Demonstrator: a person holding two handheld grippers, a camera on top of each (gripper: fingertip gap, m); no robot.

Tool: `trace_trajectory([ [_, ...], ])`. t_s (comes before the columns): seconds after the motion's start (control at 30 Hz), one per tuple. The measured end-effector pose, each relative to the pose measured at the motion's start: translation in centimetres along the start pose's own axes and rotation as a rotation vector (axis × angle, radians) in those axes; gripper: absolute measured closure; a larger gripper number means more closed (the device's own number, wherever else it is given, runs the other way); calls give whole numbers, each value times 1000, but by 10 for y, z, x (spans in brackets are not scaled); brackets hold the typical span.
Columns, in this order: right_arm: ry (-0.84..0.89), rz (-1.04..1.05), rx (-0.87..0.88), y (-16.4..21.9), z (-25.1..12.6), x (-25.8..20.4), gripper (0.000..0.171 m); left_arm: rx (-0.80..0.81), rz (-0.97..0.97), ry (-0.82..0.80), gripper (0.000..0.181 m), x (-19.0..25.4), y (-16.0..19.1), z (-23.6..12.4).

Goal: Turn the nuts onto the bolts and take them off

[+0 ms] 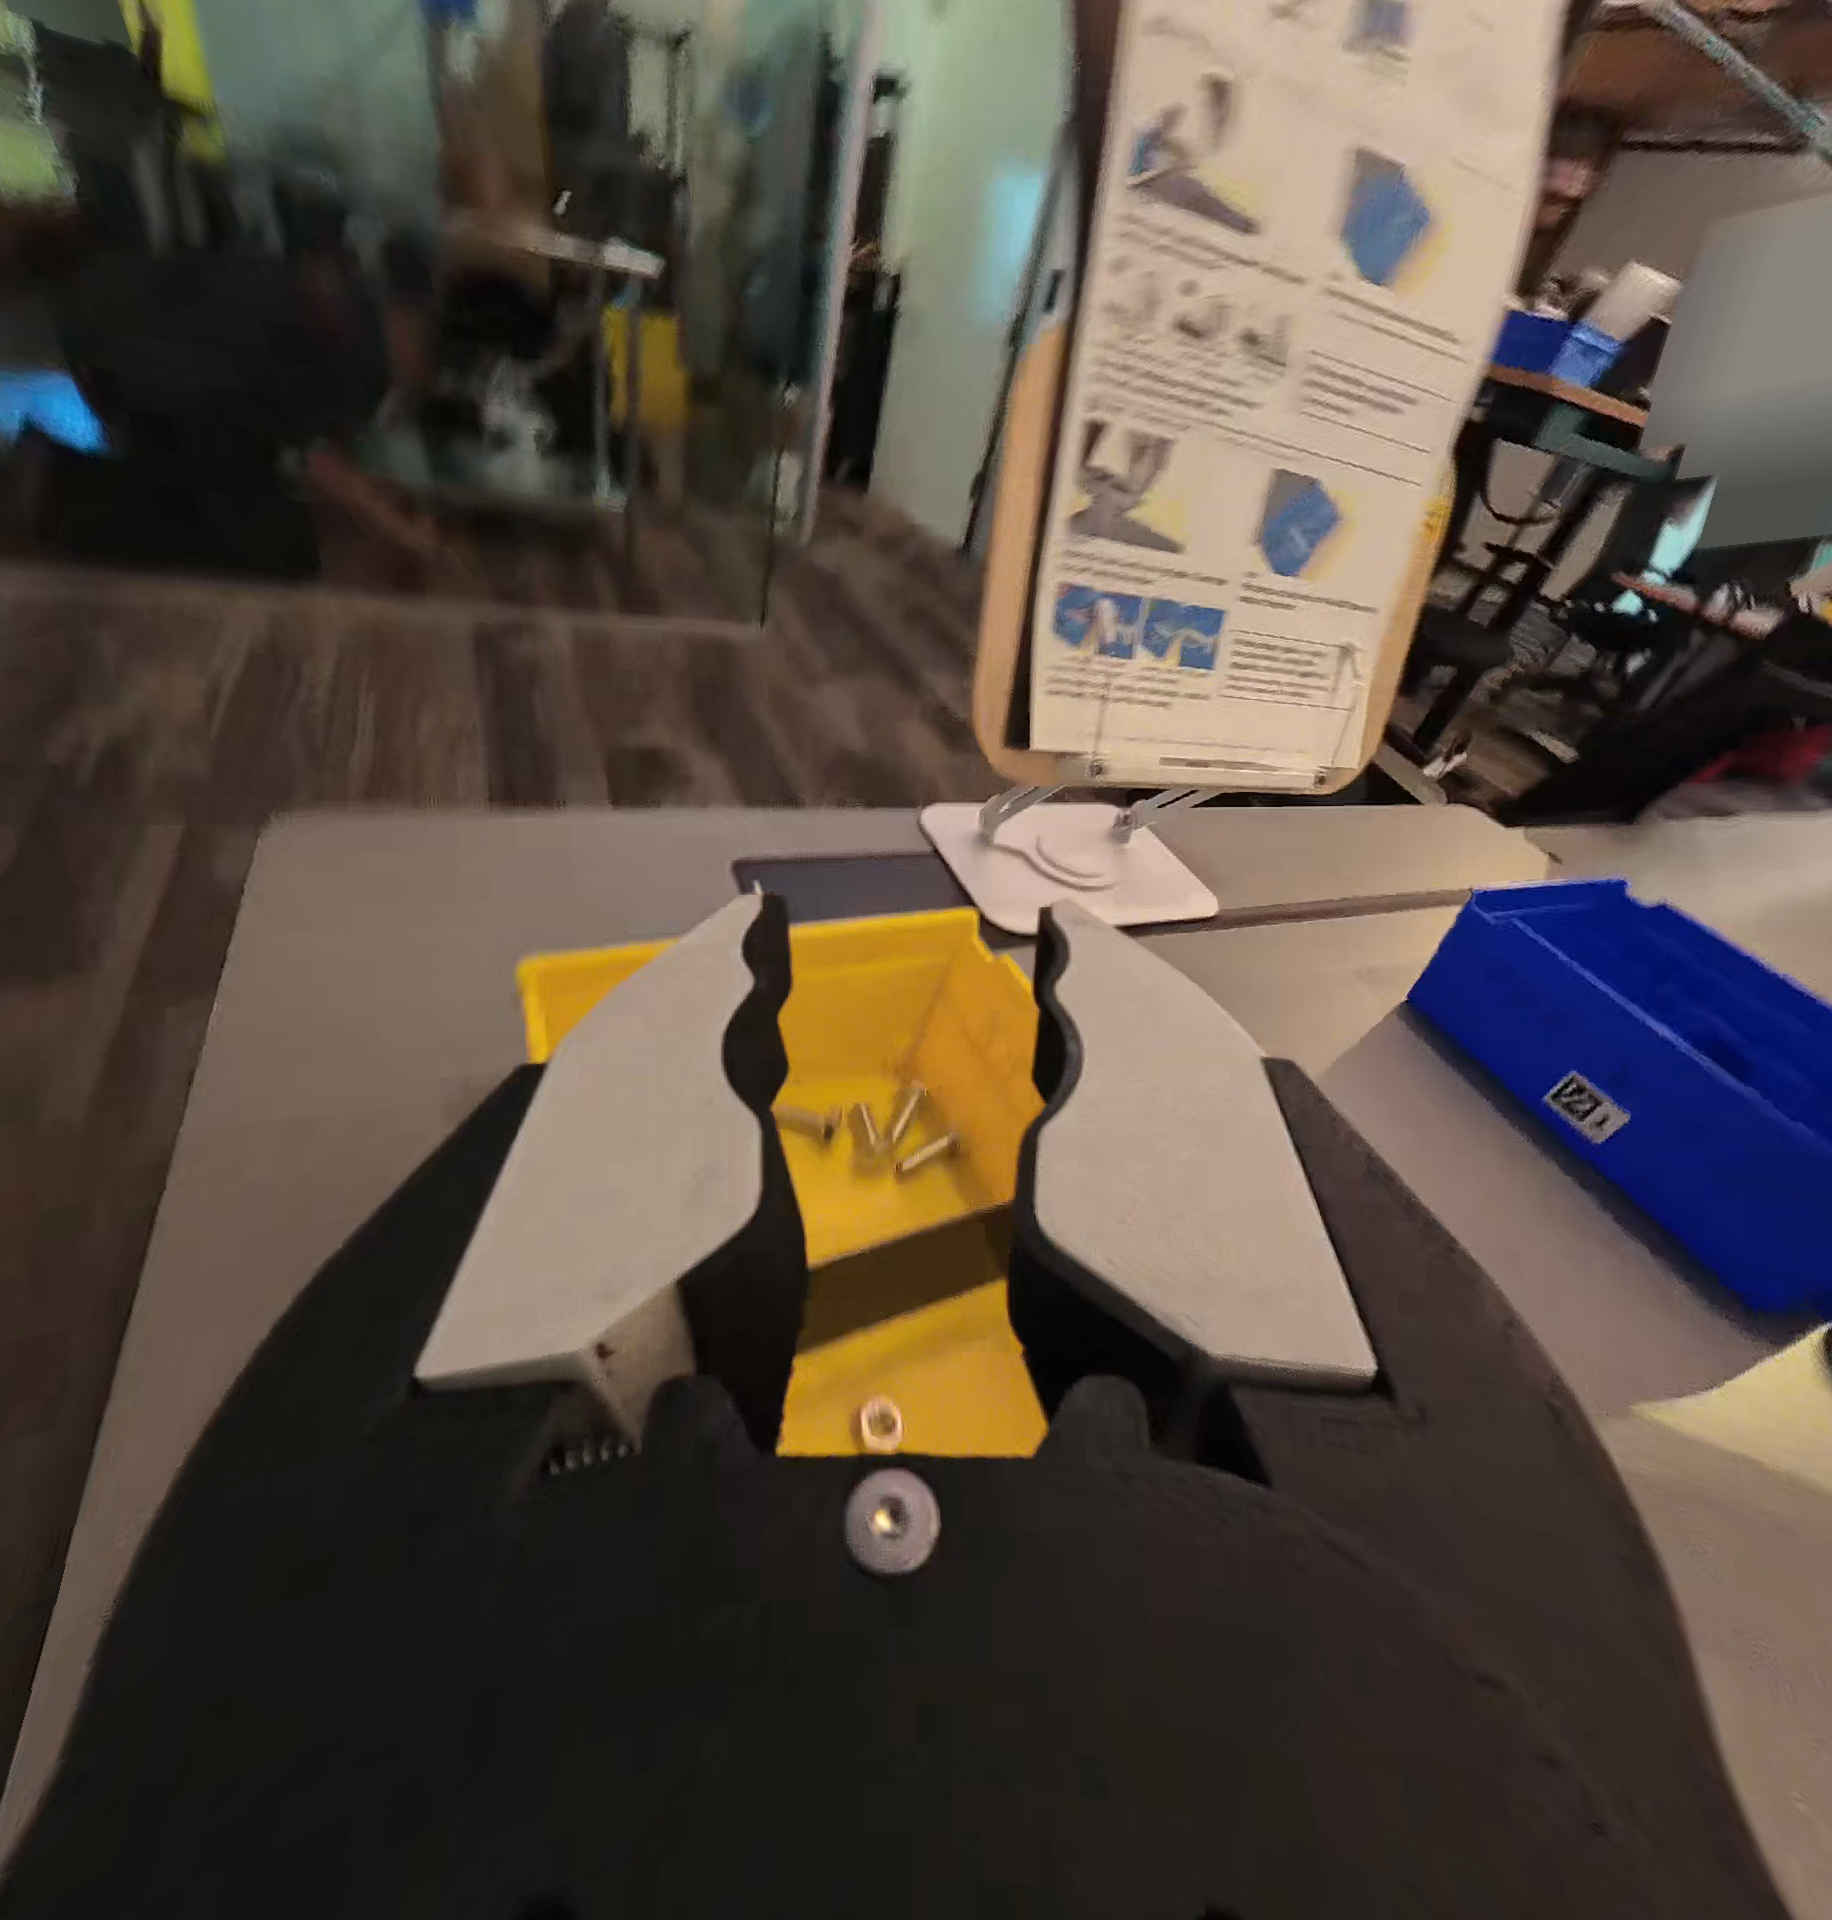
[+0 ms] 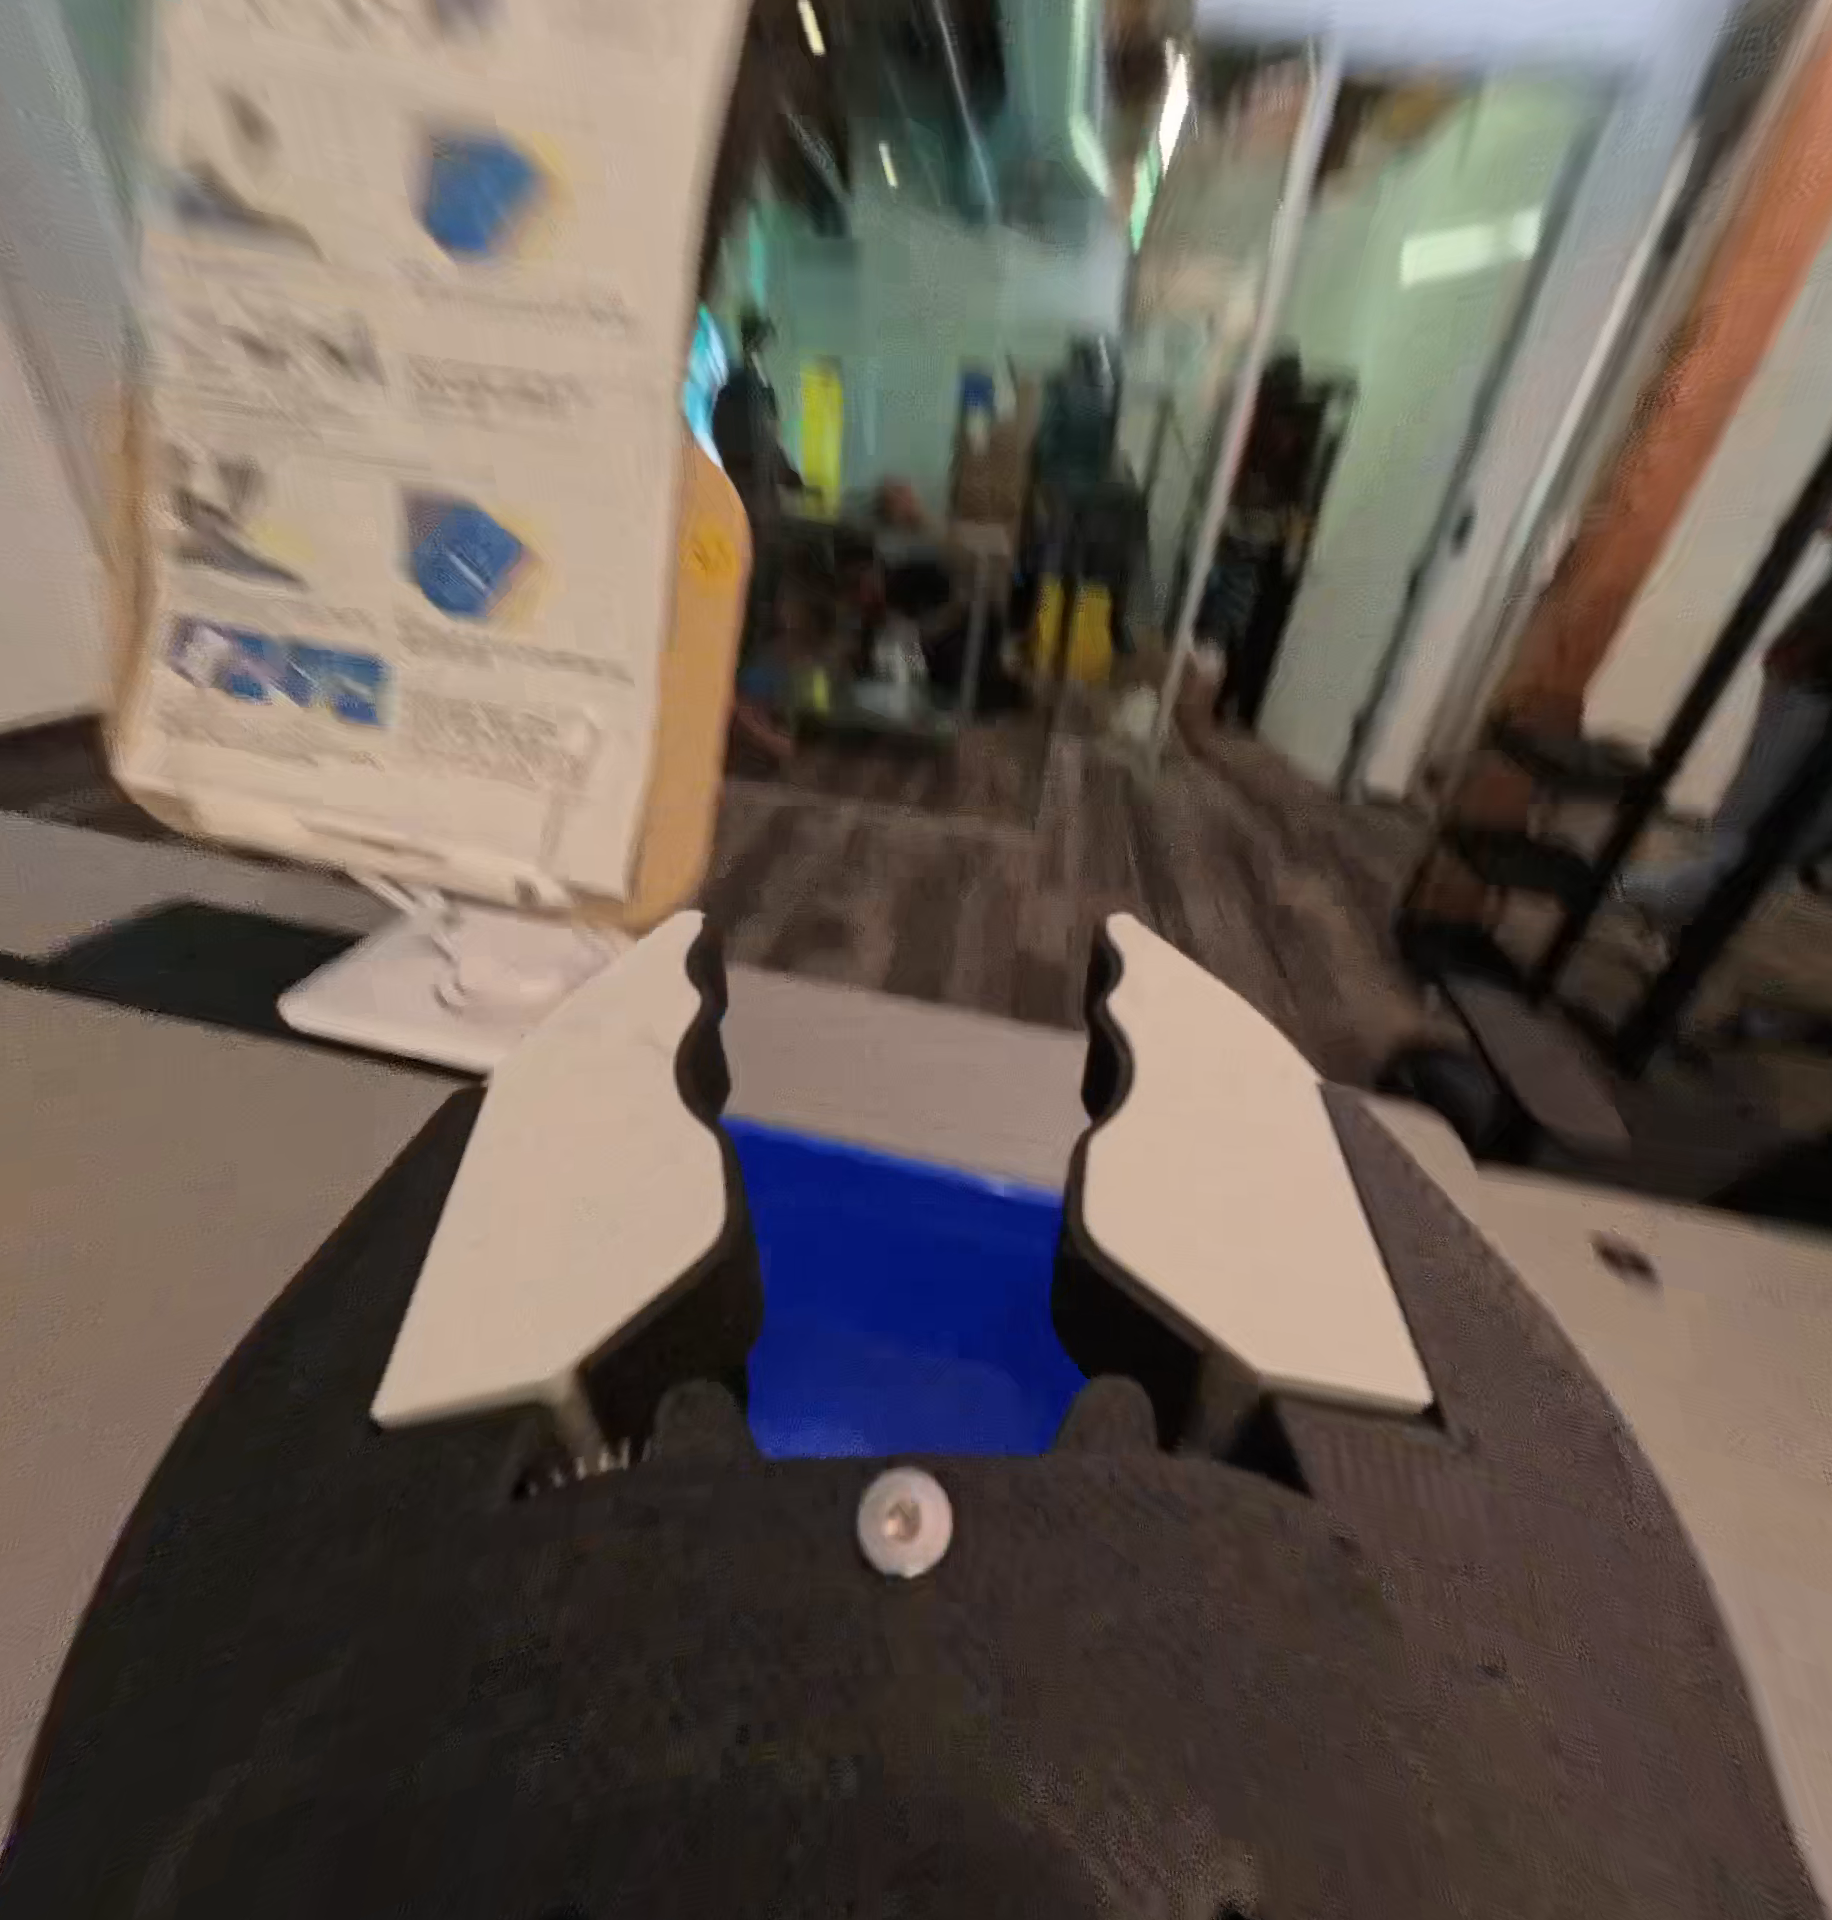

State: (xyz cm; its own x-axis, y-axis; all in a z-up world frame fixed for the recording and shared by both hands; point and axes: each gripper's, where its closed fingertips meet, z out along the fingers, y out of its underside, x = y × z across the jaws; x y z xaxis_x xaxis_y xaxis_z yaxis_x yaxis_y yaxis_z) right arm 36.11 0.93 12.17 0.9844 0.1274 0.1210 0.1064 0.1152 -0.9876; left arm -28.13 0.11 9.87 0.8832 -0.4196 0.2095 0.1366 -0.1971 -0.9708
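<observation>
My left gripper [image 1: 907,935] is open and empty, held above a yellow bin [image 1: 891,971] on the grey table. Several metal bolts [image 1: 876,1132] lie loose on the bin's floor, between my fingers in the view. A single nut [image 1: 880,1424] lies on the bin's near part, close to the gripper's base. My right gripper [image 2: 904,961] is open and empty above a blue bin [image 2: 891,1288]; the right wrist view is blurred and I cannot see anything inside that bin. The blue bin also shows in the left wrist view [image 1: 1660,1081], to the right of the yellow one.
A white stand [image 1: 1068,868] holds an upright instruction sheet [image 1: 1265,395] at the table's far edge, behind both bins; it also shows in the right wrist view [image 2: 413,436]. A dark flat pad [image 1: 850,883] lies behind the yellow bin. The table's left edge drops to wooden floor. Left tips to right tips: about 65 cm. About 25 cm separates my left fingertips from the single nut [image 1: 880,1424].
</observation>
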Motion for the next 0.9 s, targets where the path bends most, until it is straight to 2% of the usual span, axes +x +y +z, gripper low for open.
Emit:
trace_trajectory([
  [0.03,-33,-15,135,-24,-4,-16,108,26,57,15,138,10,-1,11],
  [0.1,-123,-34,219,-48,-4,-48,114,22,129,18,136,22,6,35],
  [0.2,-210,-49,270,-68,0,-81,116,-227,91,6,128,26,43,68],
  [0.27,-250,-72,288,-77,0,-95,122,-374,77,32,136,29,67,81],
  [0.37,-310,-128,228,-71,5,-111,126,-511,149,14,152,21,93,97],
  [0.5,-332,-249,170,-45,12,-115,129,-697,495,205,153,23,116,126],
  [0.57,-348,-280,123,-32,16,-113,129,-833,601,229,154,10,130,129],
  [0.63,-354,-305,98,-26,18,-109,129,-946,599,281,155,7,143,131],
  [0.77,-323,-353,78,-24,16,-97,129,-972,653,378,157,11,164,144],
  [0.9,-312,-369,75,-24,9,-88,129,-1073,745,418,159,-1,194,143],
])
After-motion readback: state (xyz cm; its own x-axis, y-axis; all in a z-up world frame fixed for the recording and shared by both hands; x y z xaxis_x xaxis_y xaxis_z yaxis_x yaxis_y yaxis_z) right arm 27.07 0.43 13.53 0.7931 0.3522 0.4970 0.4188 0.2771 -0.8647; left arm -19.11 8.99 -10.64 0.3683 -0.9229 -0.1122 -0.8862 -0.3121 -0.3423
